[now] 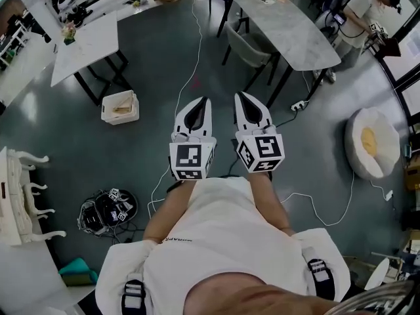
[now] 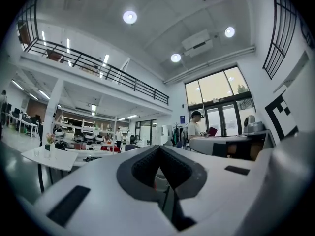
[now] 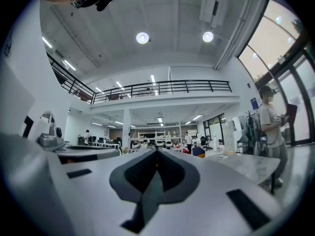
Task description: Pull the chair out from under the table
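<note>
Grey polished floor [image 1: 151, 51] seen from above. A white open crate [image 1: 120, 106] stands near a white-topped side table with black legs [image 1: 85, 44] at upper left. A thin white cable [image 1: 195, 44] trails down the floor, and a power strip [image 1: 298, 105] lies further right. A round cream cushion [image 1: 371, 142] sits at the right. Dark gear with marker cubes [image 1: 105, 210] is heaped at lower left, near white carved furniture [image 1: 20, 195]. A person in a light shirt [image 1: 361, 12] stands at upper right. The gripper views show a railed balcony [image 3: 162, 87] and round ceiling lamps [image 2: 130, 17].
</note>
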